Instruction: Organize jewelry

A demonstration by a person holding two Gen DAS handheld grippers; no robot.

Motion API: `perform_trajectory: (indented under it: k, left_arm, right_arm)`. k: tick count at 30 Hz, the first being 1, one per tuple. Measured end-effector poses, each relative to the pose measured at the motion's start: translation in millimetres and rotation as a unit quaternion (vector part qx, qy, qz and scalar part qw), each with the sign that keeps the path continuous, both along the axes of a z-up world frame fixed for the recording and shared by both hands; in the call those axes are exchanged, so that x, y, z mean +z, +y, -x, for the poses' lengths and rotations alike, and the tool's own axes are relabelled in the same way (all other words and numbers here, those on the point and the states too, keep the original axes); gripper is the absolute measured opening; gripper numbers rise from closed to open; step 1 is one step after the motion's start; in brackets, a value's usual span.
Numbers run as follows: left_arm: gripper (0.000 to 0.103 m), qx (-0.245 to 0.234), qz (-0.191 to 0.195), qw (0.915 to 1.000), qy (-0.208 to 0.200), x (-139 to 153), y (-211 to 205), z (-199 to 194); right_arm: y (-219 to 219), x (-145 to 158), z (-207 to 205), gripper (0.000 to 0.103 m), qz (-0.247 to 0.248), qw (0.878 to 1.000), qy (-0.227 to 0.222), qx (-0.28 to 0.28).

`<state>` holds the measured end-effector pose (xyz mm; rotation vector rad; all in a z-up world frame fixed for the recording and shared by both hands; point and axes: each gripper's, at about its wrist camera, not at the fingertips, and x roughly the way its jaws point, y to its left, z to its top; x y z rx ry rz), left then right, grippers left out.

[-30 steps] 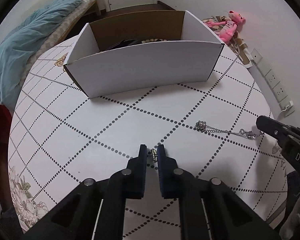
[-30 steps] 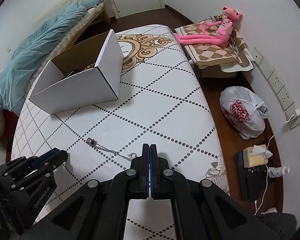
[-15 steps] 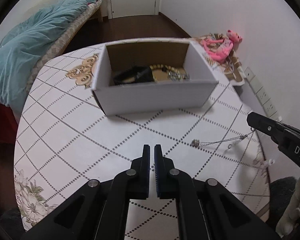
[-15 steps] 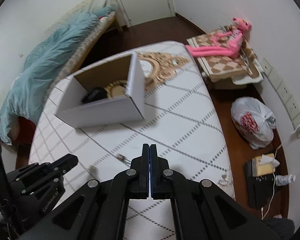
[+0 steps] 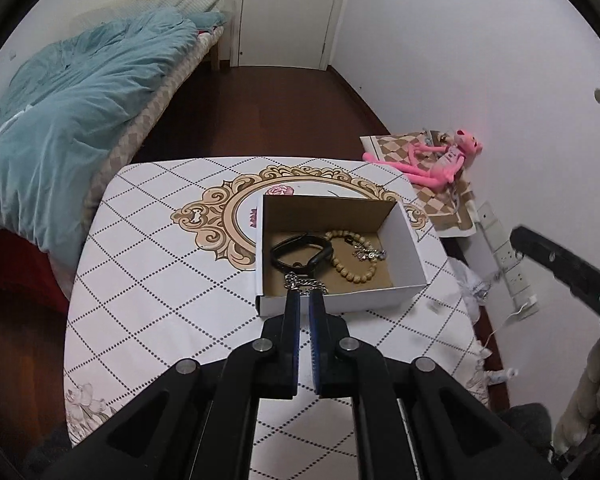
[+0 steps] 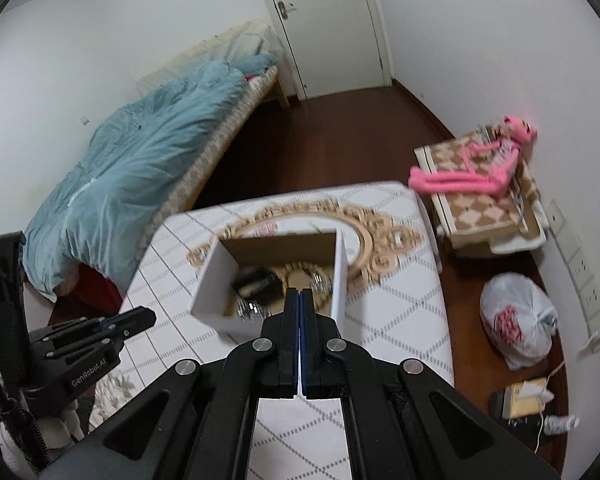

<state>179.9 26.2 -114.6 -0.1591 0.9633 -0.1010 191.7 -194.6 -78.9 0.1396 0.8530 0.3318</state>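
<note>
A white cardboard box (image 5: 404, 236) stands on the patterned table (image 5: 148, 292). Inside lie a black band (image 5: 300, 252), a wooden bead bracelet (image 5: 354, 274), a small silver piece (image 5: 370, 255) and a silver chain (image 5: 306, 283). My left gripper (image 5: 305, 300) is raised over the box's near wall with its jaws almost closed; nothing shows between them. My right gripper (image 6: 300, 298) is shut, held high above the table near the box (image 6: 212, 280). A thin chain (image 5: 496, 276) hangs blurred below the right gripper's tip (image 5: 520, 236) in the left wrist view.
A bed with a teal duvet (image 5: 60, 120) lies to the left. A pink plush toy (image 5: 436, 164) rests on a low stand at the right wall. A white bag (image 6: 520, 324) and small items lie on the floor right of the table. Wall sockets (image 5: 508, 264) line the right wall.
Both grippers have risen well above the table and moved toward the box. The silver necklace has left the table and now dangles from the right gripper. The small piece between the left jaws is gone from view.
</note>
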Motion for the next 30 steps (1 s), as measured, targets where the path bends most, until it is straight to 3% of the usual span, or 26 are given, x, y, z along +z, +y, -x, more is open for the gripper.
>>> perform_trajectory:
  k: [2, 3, 4, 6, 13, 18, 21, 24, 27, 29, 30]
  left_arm:
    - [0.010, 0.003, -0.004, 0.9998, 0.018, -7.6, -3.8, 0.2]
    - [0.024, 0.003, -0.014, 0.9995, 0.028, -14.6, -7.5, 0.8]
    - [0.054, 0.001, -0.019, 0.9992, 0.036, -22.6, -10.8, 2.3]
    - [0.083, -0.004, -0.010, 0.9988, 0.047, -38.0, -14.6, 7.1]
    - [0.083, -0.014, -0.036, 0.9939, 0.103, -99.9, -37.4, 20.1]
    - [0.082, -0.025, -0.049, 0.9908, 0.124, -129.1, -56.5, 25.8]
    - [0.079, -0.034, -0.062, 0.9904, 0.119, -135.6, -67.5, 26.8]
    - [0.059, -0.044, -0.090, 0.9897, 0.102, -136.2, -80.0, 26.7]
    - [0.012, -0.059, -0.091, 0.9903, 0.086, -132.2, -87.1, 24.5]
    - [0.009, -0.065, -0.094, 0.9897, 0.086, -131.8, -91.5, 21.9]
    - [0.004, -0.066, -0.089, 0.9904, 0.083, -130.1, -91.3, 21.8]
  right_arm:
    - [4.0, 7.2, -3.5, 0.000, 0.001, 1.000, -0.006, 0.005]
    - [6.3, 8.7, -4.2, 0.000, 0.001, 1.000, -0.007, 0.008]
    - [7.7, 8.7, -3.6, 0.000, 0.003, 1.000, -0.006, 0.011]
    - [10.5, 3.4, -1.7, 0.000, 0.005, 1.000, 0.001, 0.015]
    - [7.4, -60.6, 14.9, 0.000, 0.016, 0.997, 0.069, 0.010]
    - [-8.0, -114.4, 35.3, 0.000, 0.009, 0.992, 0.125, -0.017]
    - [-18.4, -131.8, 44.2, 0.000, 0.004, 0.989, 0.143, -0.035]
    - [-28.6, -142.6, 48.9, 0.000, -0.001, 0.987, 0.154, -0.050]
    - [-35.2, -146.8, 51.3, 0.000, -0.002, 0.986, 0.158, -0.059]
    - [-36.4, -146.5, 51.1, 0.000, -0.001, 0.986, 0.158, -0.062]
    - [-37.3, -145.7, 51.0, 0.000, -0.001, 0.986, 0.157, -0.063]
